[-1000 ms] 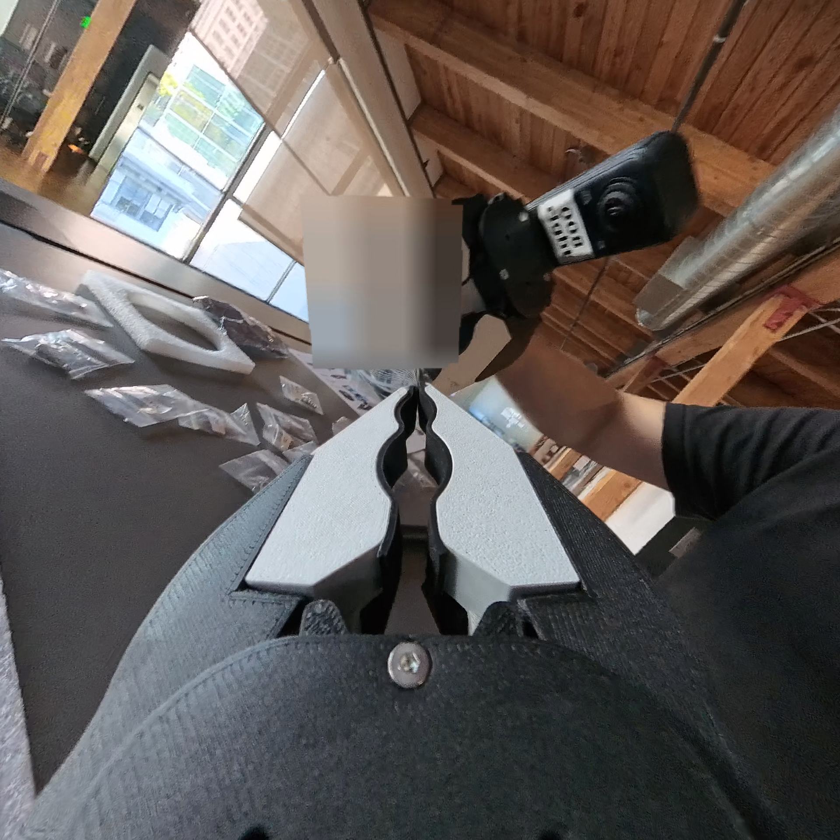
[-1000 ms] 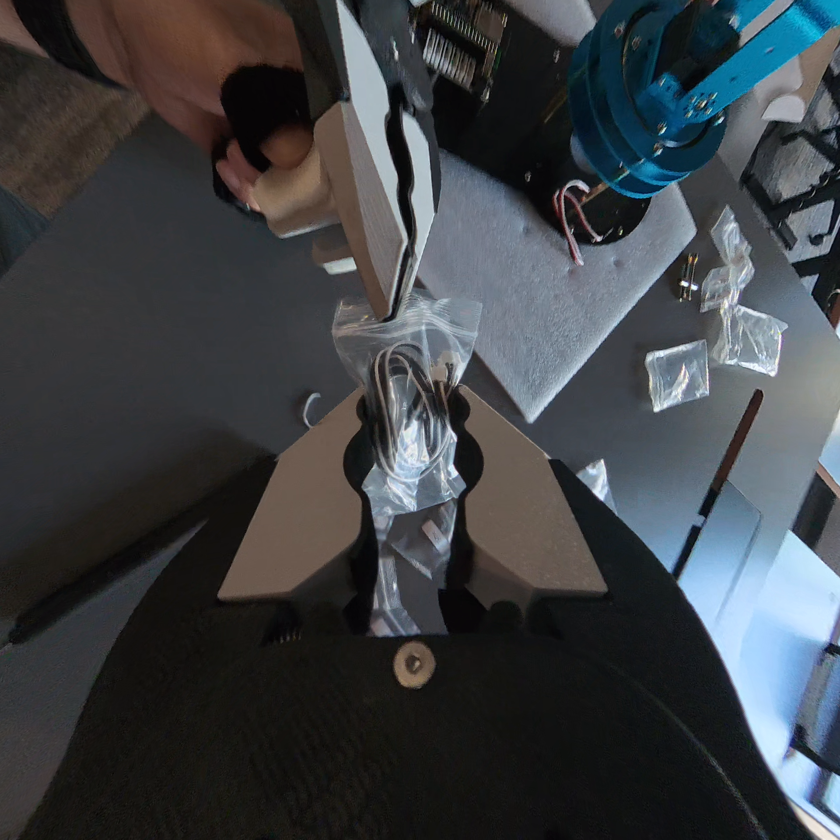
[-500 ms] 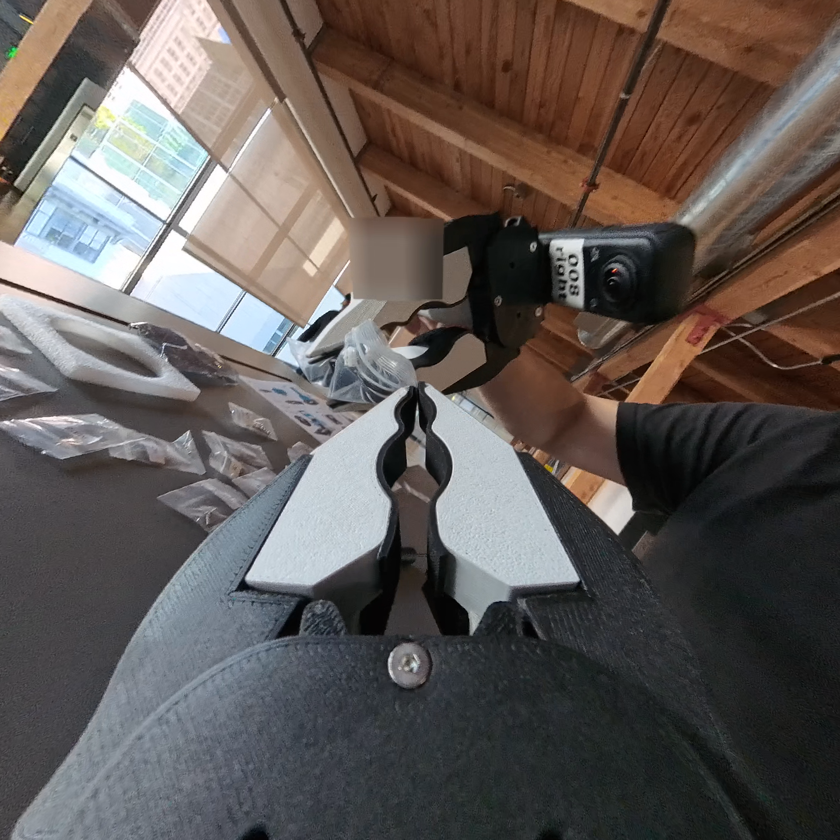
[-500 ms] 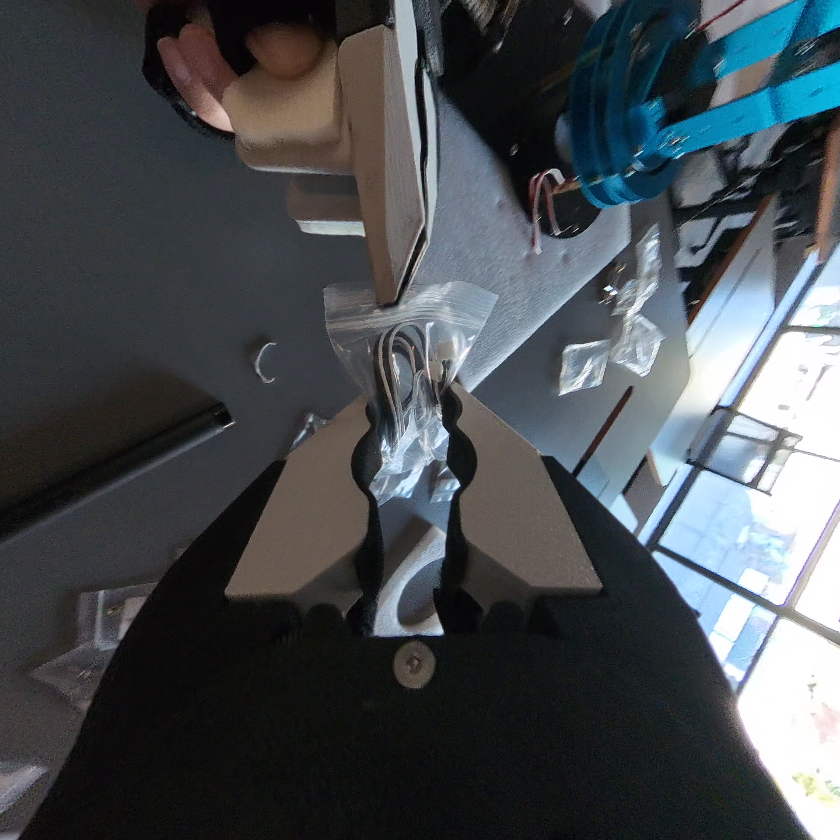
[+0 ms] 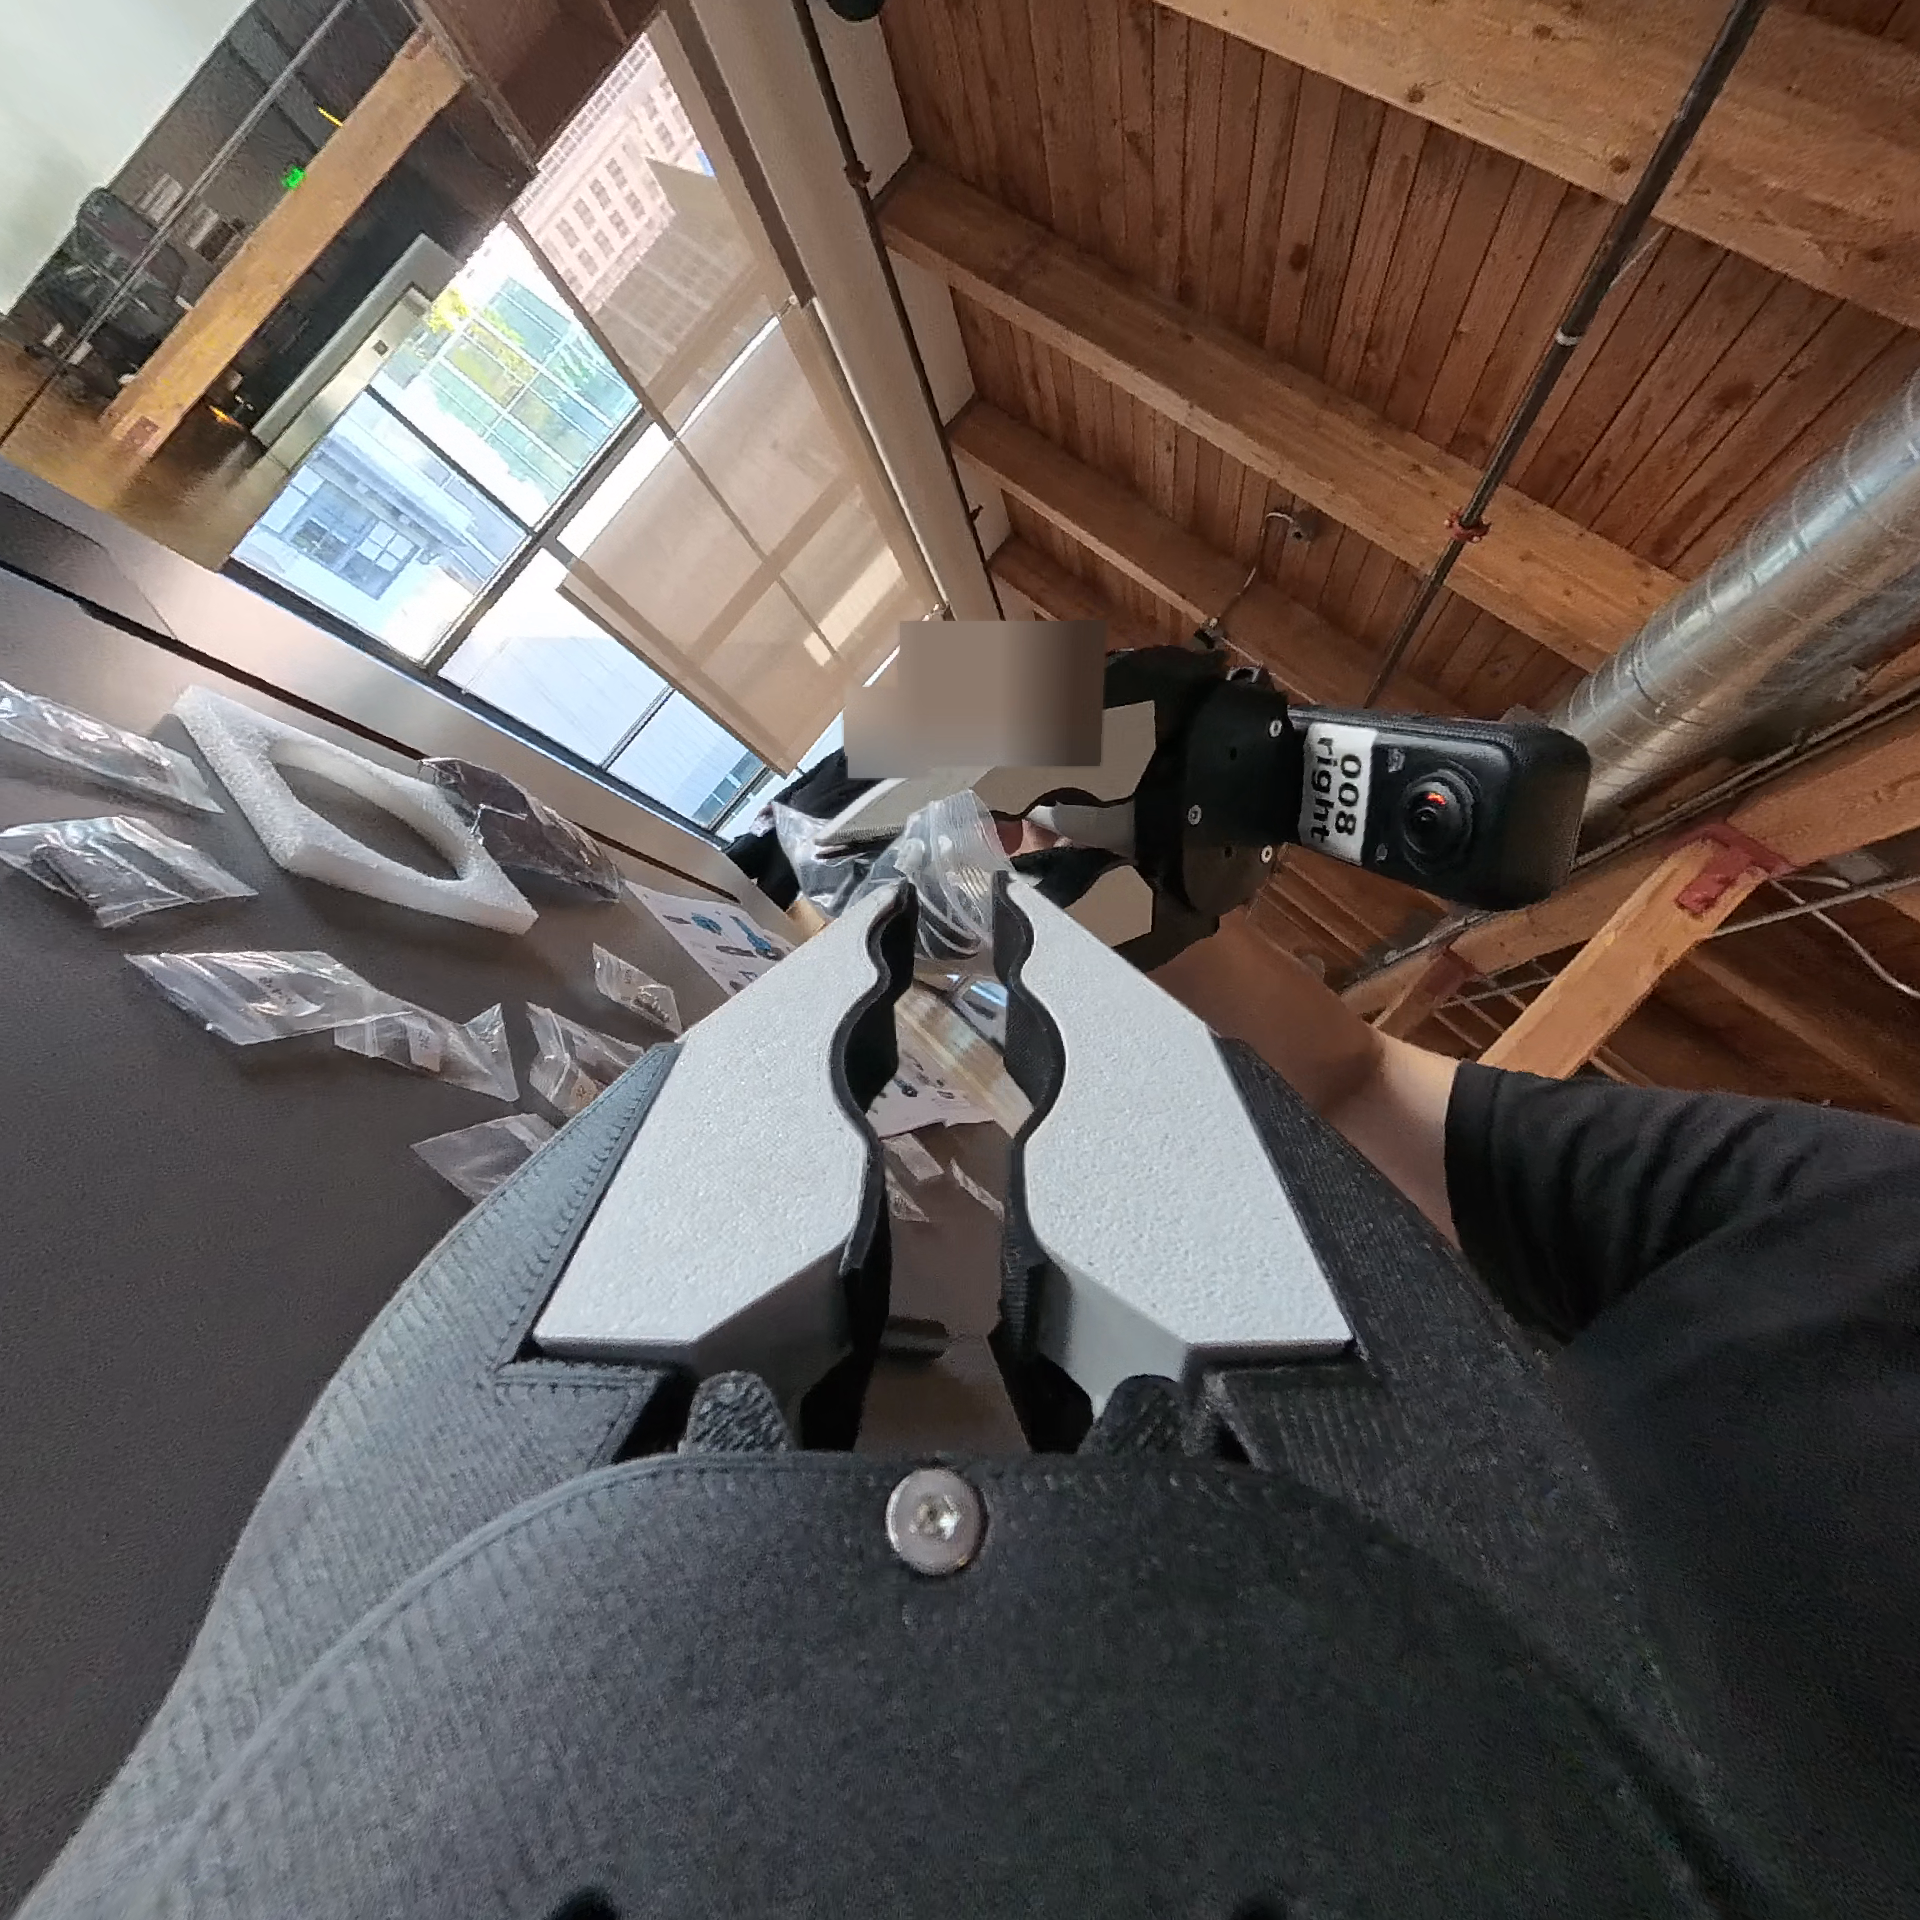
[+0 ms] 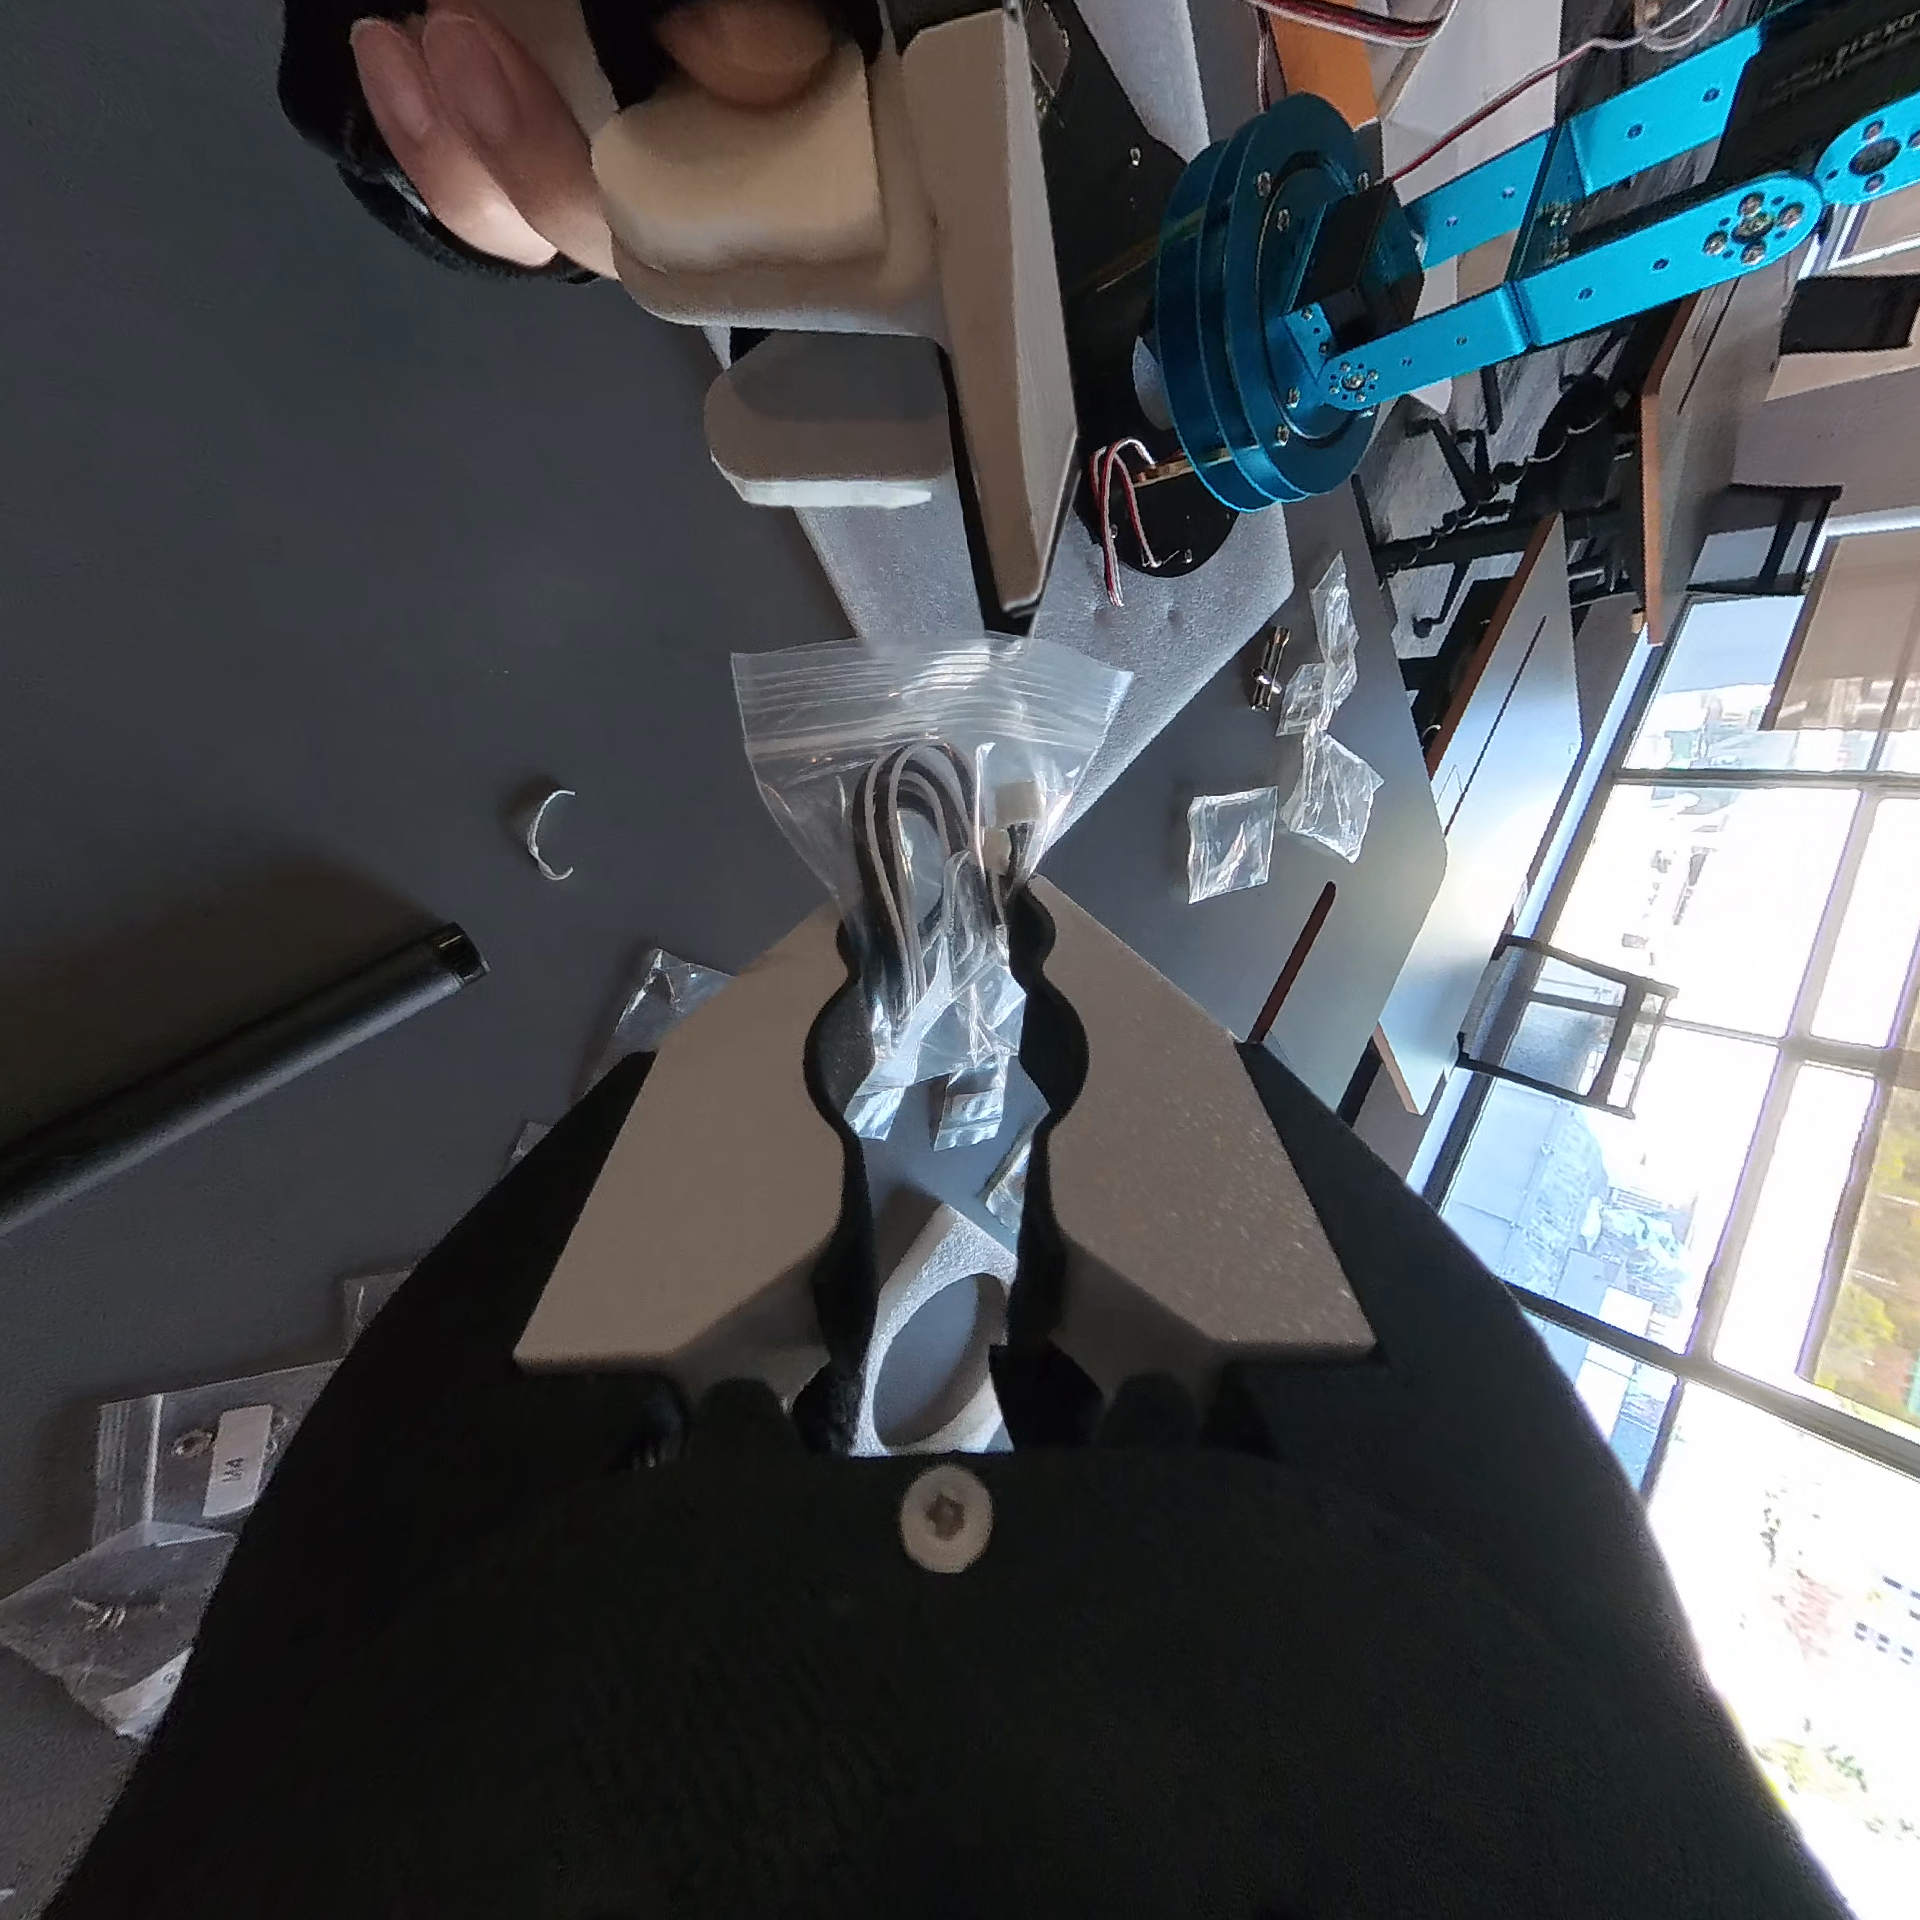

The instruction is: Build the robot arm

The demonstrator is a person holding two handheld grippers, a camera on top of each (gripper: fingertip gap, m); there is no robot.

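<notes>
Biggest thing was the one dark grey table (image 6: 312, 623), and lying on it was one flat pale grey foam sheet (image 6: 1195, 644) with one blue metal robot arm (image 6: 1268, 343) standing on a black base. Also down there were one square white foam frame (image 5: 353, 821), one long black rod (image 6: 229, 1070), and a bunch of small clear plastic bags. I counted three of those (image 6: 1231, 842) near the foam sheet's corner in the right wrist view, and at least seven (image 5: 270, 997) scattered flat in the left wrist view. The one clear zip bag of looped black and white wires (image 6: 935, 790) was up off the table, its lower half clamped between the fingers of the right gripper (image 6: 935, 914) and its zip end sticking out past the tips. The left gripper (image 5: 954, 894) was let go, with a plain gap between its fingers and nothing in them. Its tips sat just by the bag's zip edge, and I couldn't tell if they touched it. Smallest was one white C-shaped clip (image 6: 545, 831), lying on its own between the rod and the bag. The blue arm, the rod, the clip and the fingers of the person's hand (image 6: 488, 135) on the left gripper only showed in the right wrist view. Only the left wrist view had the wooden ceiling, the silver duct (image 5: 1714, 623), the black camera (image 5: 1444, 810) on the right gripper and the person's black sleeve (image 5: 1662, 1247).
</notes>
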